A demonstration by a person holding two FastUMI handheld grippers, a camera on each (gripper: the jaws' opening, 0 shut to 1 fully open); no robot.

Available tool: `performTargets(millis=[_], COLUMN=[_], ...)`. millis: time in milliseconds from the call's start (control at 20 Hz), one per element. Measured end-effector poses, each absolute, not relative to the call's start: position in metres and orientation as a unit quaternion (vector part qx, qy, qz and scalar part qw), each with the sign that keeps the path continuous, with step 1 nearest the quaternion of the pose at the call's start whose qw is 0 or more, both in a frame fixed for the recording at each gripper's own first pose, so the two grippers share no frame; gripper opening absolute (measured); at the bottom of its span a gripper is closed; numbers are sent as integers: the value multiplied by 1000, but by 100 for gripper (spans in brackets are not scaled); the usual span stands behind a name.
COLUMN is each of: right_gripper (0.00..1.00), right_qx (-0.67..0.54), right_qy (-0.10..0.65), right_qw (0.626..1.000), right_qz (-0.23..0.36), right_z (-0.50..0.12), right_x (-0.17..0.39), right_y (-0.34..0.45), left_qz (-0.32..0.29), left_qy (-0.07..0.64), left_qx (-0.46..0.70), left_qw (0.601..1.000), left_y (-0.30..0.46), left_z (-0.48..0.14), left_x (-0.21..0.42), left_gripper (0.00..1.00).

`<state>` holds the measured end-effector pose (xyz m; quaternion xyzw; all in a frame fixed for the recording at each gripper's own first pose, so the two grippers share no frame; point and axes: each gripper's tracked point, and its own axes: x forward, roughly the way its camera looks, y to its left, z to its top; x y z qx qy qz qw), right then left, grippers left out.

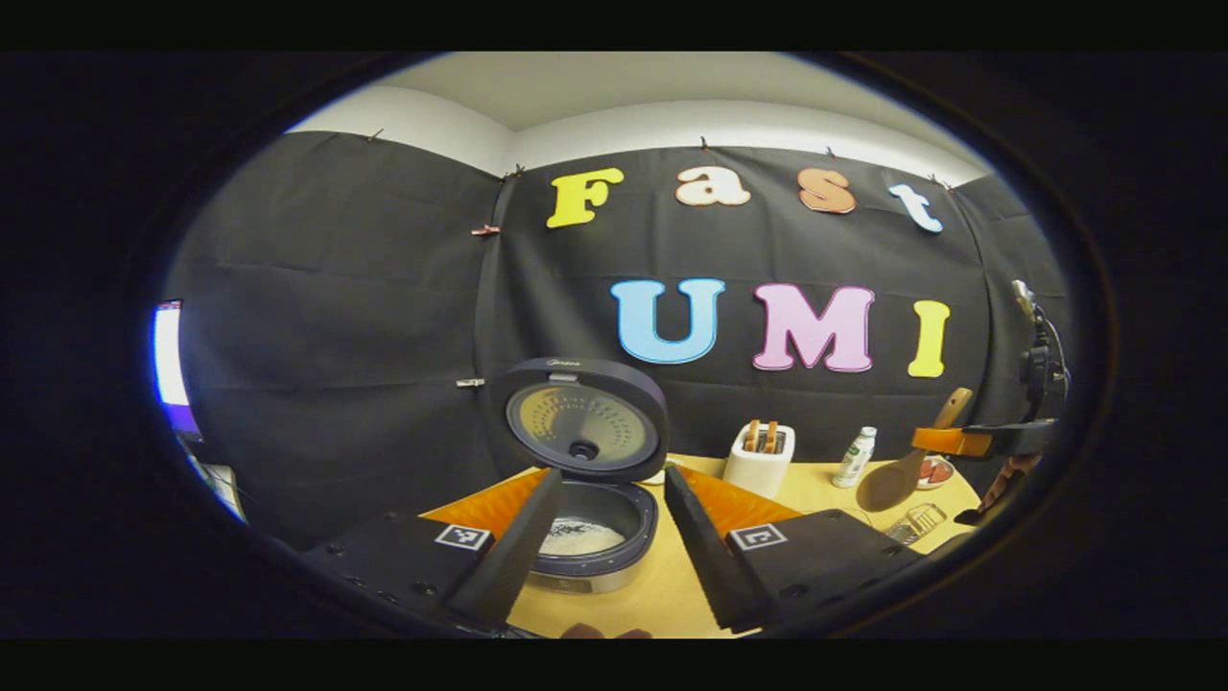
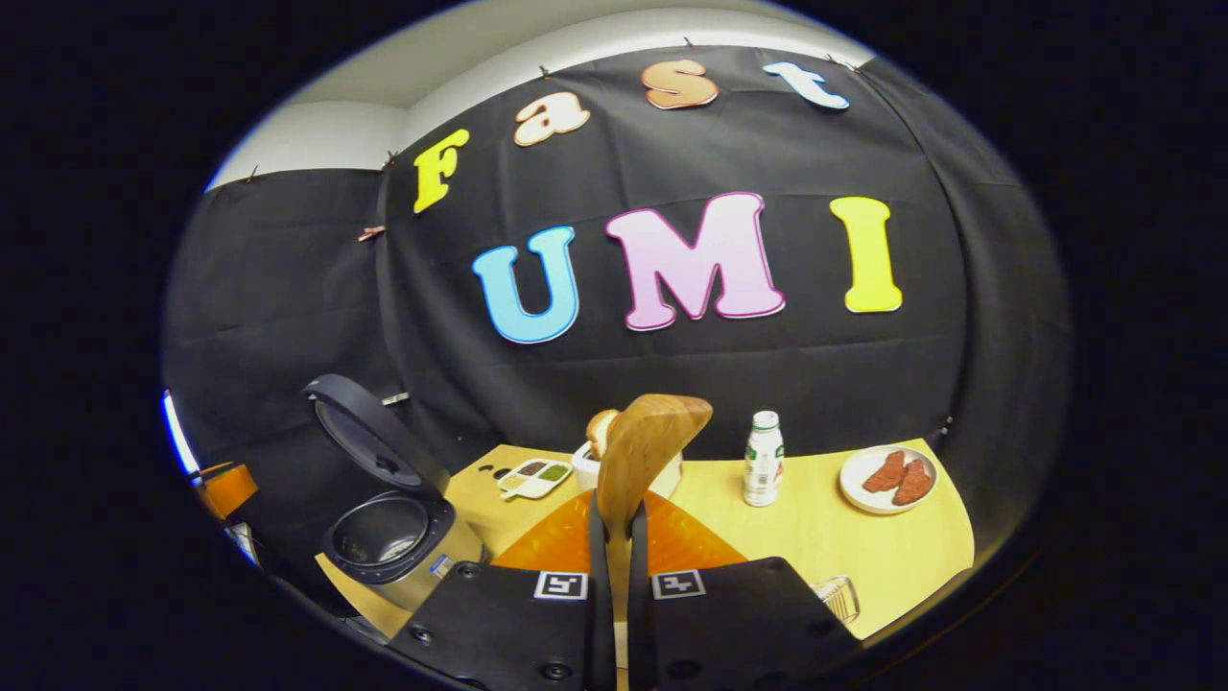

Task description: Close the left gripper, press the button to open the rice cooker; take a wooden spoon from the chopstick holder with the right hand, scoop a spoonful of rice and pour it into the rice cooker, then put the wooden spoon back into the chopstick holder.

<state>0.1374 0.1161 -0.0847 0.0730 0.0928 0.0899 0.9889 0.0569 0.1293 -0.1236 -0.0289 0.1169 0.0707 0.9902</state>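
- Rice cooker (image 1: 587, 480) lid stands open, so the button step looks done; left gripper (image 1: 600, 547) spread wide, empty, framing the pot.
- Right gripper (image 2: 614, 537) is clamped narrow on the wooden spoon (image 2: 645, 451), bowl at twelve o'clock (seemingly no rice).
- Likely next: return it to the chopstick holder (image 1: 760, 459).

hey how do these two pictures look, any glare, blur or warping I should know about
Left gripper view: strong fisheye bend at the edges, a bright overexposed screen at the far left, a soft sheen on the open rice cooker lid, and the left gripper fingers slightly soft up close. Right gripper view: similar warping, even lighting, the wooden spoon sharp in the right gripper.
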Motion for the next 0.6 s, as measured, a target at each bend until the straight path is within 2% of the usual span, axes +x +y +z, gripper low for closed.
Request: performTargets(millis=[600], right_gripper=[10], right_qx=[60], right_qy=[114], right_qw=[992], right_qz=[-3], right_z=[-115], right_x=[139], right_y=[1], left_qz=[55], left_qy=[118], left_qx=[-22], left_qw=[991], left_y=[104], left_z=[-124], left_x=[73], left_gripper=[76])
